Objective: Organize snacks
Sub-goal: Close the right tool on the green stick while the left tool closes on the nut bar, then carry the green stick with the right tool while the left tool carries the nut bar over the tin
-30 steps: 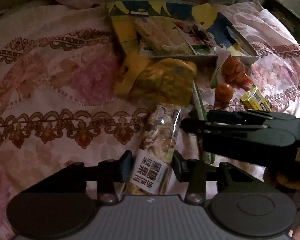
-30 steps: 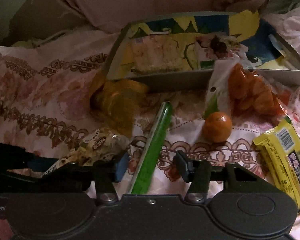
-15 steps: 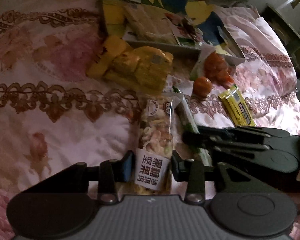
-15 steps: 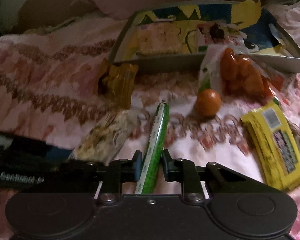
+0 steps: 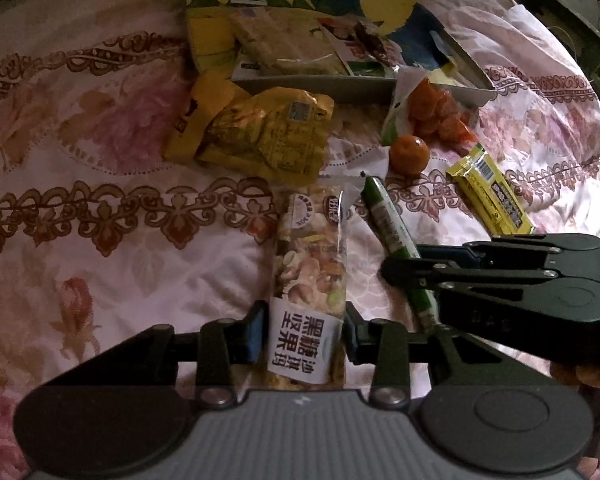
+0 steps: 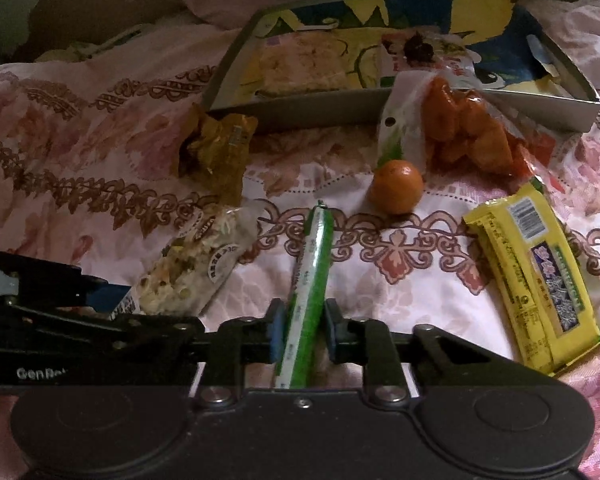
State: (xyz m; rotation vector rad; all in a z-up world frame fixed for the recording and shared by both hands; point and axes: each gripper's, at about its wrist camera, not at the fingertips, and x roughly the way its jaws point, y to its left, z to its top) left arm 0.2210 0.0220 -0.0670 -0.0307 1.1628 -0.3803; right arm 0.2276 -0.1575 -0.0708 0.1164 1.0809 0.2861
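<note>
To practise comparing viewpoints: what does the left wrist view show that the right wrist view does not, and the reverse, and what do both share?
Only the left wrist view: the nut bar's white printed label between the left gripper, and the right gripper from the side.
Only the right wrist view: the right gripper's pads clamped on the green stick, seen head-on.
Both: the tray, loose orange, yellow packet, gold bag and bag of oranges on the floral bedspread.
</note>
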